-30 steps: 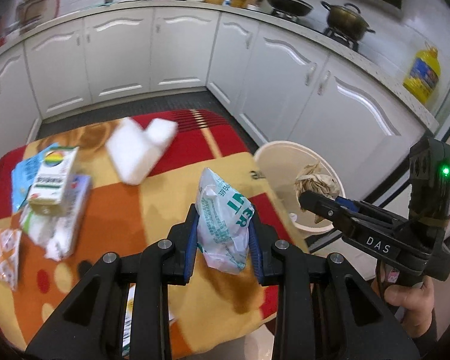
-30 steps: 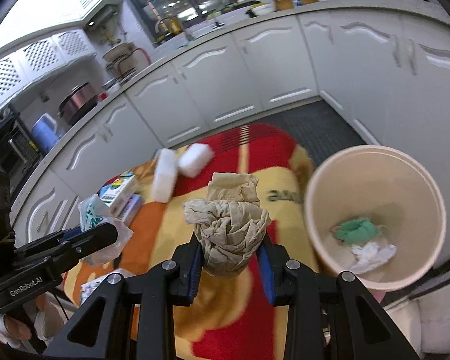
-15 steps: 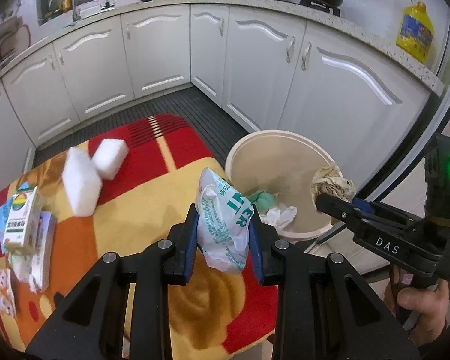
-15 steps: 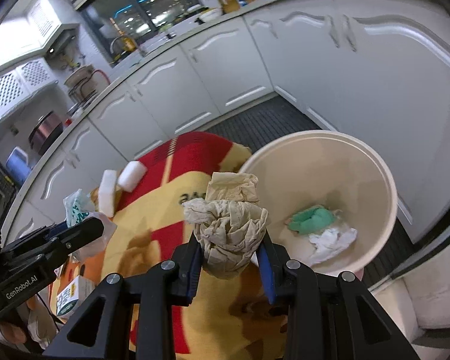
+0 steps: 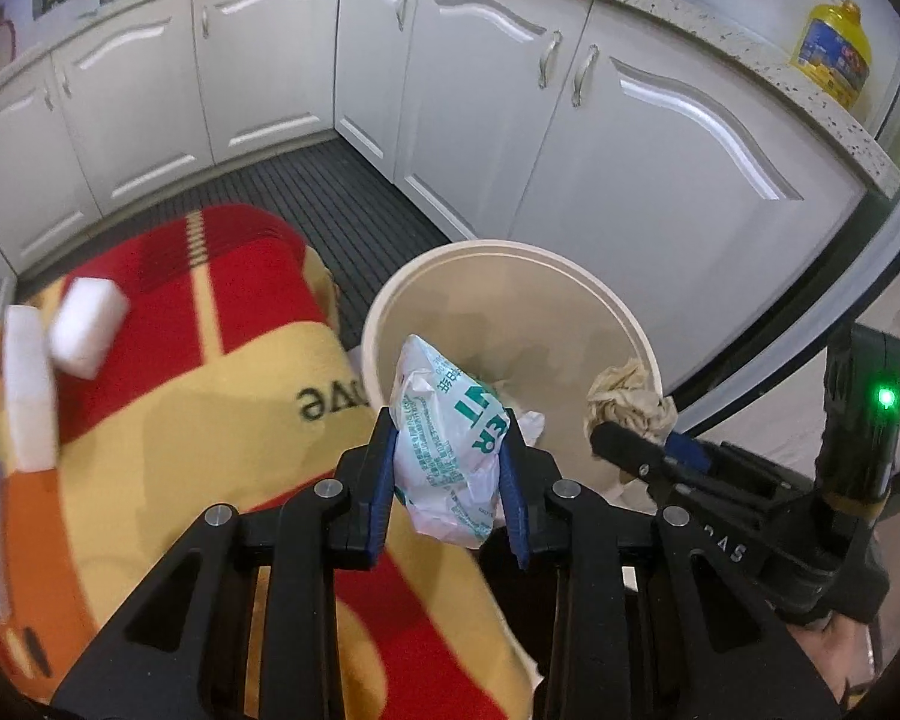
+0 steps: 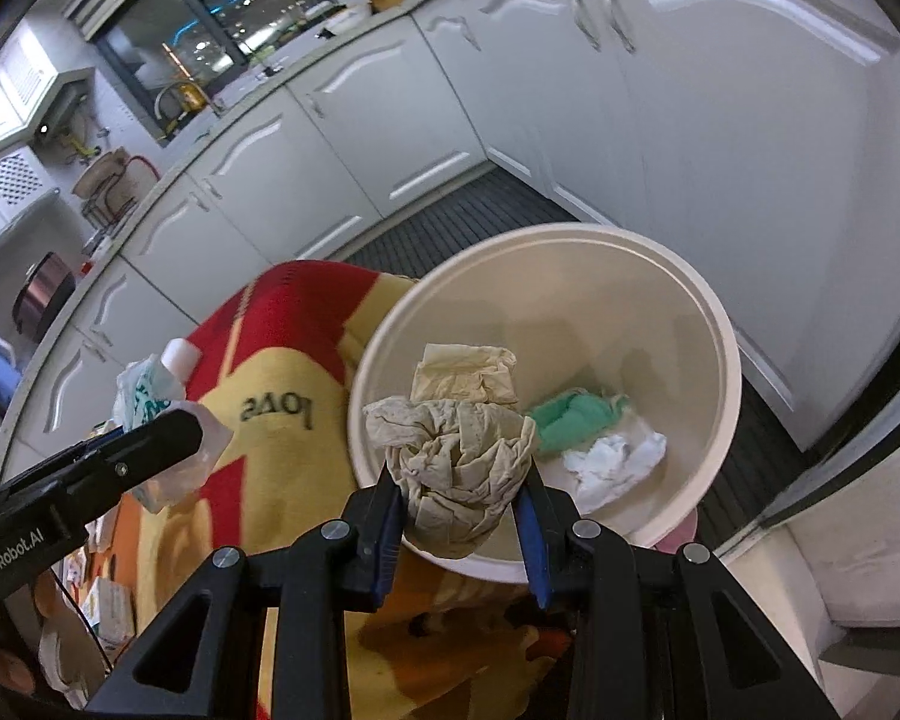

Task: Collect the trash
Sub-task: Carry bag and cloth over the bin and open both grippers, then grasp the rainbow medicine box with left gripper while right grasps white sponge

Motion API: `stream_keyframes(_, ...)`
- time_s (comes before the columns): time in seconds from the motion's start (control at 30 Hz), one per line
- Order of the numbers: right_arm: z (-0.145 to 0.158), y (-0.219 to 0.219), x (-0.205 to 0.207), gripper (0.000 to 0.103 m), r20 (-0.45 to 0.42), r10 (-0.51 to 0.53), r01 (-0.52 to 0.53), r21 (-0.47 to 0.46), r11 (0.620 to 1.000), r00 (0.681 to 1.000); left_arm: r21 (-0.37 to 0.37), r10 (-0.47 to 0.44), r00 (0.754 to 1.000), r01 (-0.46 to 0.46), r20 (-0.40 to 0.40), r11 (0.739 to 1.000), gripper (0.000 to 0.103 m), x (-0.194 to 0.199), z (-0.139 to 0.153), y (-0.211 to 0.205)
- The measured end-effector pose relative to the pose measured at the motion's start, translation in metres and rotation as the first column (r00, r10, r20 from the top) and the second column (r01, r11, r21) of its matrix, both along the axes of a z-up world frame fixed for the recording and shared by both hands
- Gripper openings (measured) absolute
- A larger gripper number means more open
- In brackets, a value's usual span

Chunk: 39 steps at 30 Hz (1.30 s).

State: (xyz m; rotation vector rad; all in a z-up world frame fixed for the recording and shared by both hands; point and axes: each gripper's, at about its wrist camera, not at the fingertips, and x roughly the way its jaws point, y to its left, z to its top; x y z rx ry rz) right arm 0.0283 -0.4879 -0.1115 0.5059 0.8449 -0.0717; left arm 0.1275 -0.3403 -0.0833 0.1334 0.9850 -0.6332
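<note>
Left wrist view: left gripper (image 5: 448,469) clenched on white-green plastic wrapper (image 5: 448,450), lower centre, at bin (image 5: 624,315) rim (light, slippery, crushable).

Right wrist view: right gripper (image 6: 462,510) grasping crumpled brown paper (image 6: 457,456), centre, over bin (image 6: 717,324) edge; soft, best pinched mid-wad.

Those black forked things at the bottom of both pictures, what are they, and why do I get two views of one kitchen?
They are hand-held tongs, one in each of a person's hands, each carrying its own camera that looks along the fingers; hence two views. The left tongs grip a white and green plastic wrapper. The right tongs grip a crumpled brown paper wad. Both are at a cream bin that already contains green and white scraps. Beside it is a red and yellow cloth with white foam blocks.
</note>
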Motion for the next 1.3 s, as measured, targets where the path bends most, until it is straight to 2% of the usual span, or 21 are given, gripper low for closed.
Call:
stream_keyframes(0.07,-0.005,-0.004,0.005,0.034,-0.010,-0.002,0.002,-0.002,1.000,1.000,-0.009,0.003,1.000,-0.003,-0.015,1.000,0.039,0.006,-0.006,-0.005)
stream_keyframes(0.1,-0.007,-0.005,0.007,0.036,-0.014,-0.007,0.006,-0.006,1.000,1.000,-0.017,0.002,1.000,-0.002,-0.020,1.000,0.047,0.008,-0.008,-0.006)
stream_keyframes(0.13,-0.008,-0.006,0.009,0.047,-0.018,-0.014,0.014,-0.013,1.000,1.000,-0.027,0.002,1.000,-0.003,-0.026,1.000,0.052,0.011,-0.010,-0.007)
stream_keyframes(0.17,-0.009,-0.007,0.010,0.055,-0.018,-0.022,0.022,-0.018,1.000,1.000,-0.038,0.008,0.999,-0.009,-0.031,0.999,0.054,0.013,-0.012,-0.007)
stream_keyframes(0.2,-0.010,-0.009,0.011,0.056,-0.016,-0.027,0.027,-0.019,0.999,1.000,-0.048,0.017,0.999,-0.018,-0.034,0.999,0.054,0.016,-0.013,-0.006)
stream_keyframes(0.43,-0.015,-0.013,0.007,0.056,-0.026,-0.034,0.034,-0.008,0.999,0.999,-0.057,0.040,0.997,-0.044,-0.060,0.997,0.056,0.019,-0.015,0.003)
stream_keyframes(0.73,-0.008,-0.001,0.006,0.059,-0.020,-0.011,0.011,0.003,1.000,1.000,-0.022,0.061,0.998,-0.060,0.029,0.998,0.056,0.000,0.007,0.019)
stream_keyframes(1.0,0.013,0.029,0.001,0.060,0.013,0.031,-0.030,-0.021,0.999,0.999,-0.015,0.099,0.991,-0.098,0.086,0.995,0.056,-0.017,0.023,0.051)
stream_keyframes(1.3,0.038,0.082,0.003,0.063,0.054,0.124,-0.121,-0.054,0.991,0.991,-0.024,0.152,0.979,-0.150,0.137,0.988,0.056,-0.037,0.040,0.102)
